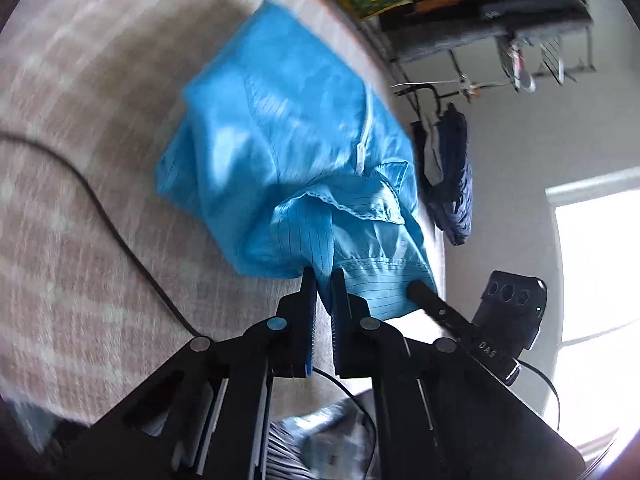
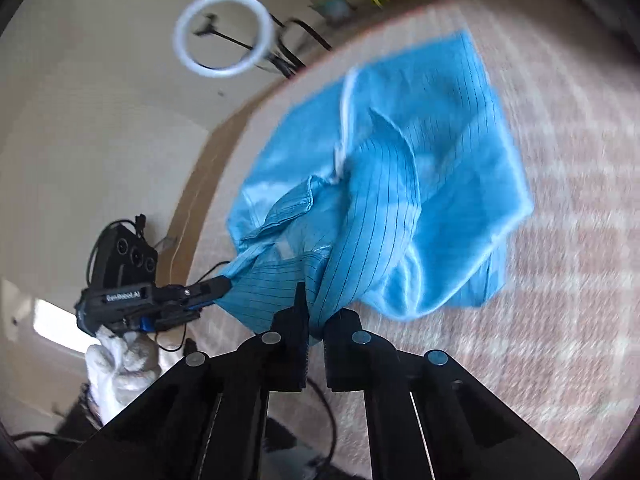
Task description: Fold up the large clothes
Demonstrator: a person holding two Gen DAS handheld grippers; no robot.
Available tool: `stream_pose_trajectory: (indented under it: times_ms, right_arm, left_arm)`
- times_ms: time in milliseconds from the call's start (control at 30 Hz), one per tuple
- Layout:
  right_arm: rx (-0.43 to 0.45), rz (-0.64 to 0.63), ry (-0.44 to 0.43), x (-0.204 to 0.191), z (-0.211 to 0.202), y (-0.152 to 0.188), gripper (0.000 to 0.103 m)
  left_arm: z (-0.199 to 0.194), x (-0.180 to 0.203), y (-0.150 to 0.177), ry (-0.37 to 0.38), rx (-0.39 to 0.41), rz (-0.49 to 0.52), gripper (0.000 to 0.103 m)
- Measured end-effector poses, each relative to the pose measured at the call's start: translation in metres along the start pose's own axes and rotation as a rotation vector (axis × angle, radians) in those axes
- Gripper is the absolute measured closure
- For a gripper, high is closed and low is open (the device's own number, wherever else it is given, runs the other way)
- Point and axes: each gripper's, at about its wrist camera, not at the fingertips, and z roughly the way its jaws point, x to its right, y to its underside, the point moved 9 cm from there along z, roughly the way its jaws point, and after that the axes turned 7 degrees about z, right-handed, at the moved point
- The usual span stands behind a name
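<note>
Left tongs (image 1: 325, 280) sit nearest the lens, jaws pinched tight on a fold of the blue garment (image 1: 280, 152), cloth bunched between the pads. Right tongs (image 2: 316, 312) likewise clamped on a gathered edge of the same garment (image 2: 420, 184), fabric squeezed in the narrow gap. Both grips are close together along one hem; each wrist view shows the other tongs biting the cloth just beside its own: the right tongs (image 1: 416, 290) in the left view, the left tongs (image 2: 222, 282) in the right view. Garment is thin, light blue with fine dark pinstripes and a white zipper (image 1: 364, 136) running down it. Near edge is lifted by the tongs; the rest lies crumpled on the tabletop (image 1: 80, 160), which carries a pinkish checked cover. Black cable (image 1: 100, 208) trails across the cover. White-gloved hand (image 2: 120, 364) holds the left tool. Ring light (image 2: 224, 36) stands beyond the tabletop edge. Dark clothes (image 1: 452, 176) hang on a rack in the background. Frames are motion-blurred.
</note>
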Motion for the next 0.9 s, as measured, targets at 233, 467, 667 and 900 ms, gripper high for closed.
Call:
stream_pose_trajectory:
  times_ms: [233,467,667,900]
  right_arm:
    - [-0.043,-0.084,0.135,0.026,0.019,0.024,0.093]
    - [-0.064,0.099,0.073,0.025,-0.018,0.015,0.052]
    - [0.038,-0.037,0.151,0.001,-0.039,-0.006,0.055]
    - [-0.117,-0.321,0.227,-0.027,0.020,-0.011,0.055]
  left_arm:
    - [0.027,-0.024,0.010,-0.095,-0.063,-0.007,0.101]
    - [0.001,-0.015,0.005,-0.181,0.001,0.060,0.101]
    - [-0.015,0.011,0.006,-0.238,0.053,0.161,0.100]
    - [-0.012,0.037,0.005,-0.307,0.070,0.303,0.099]
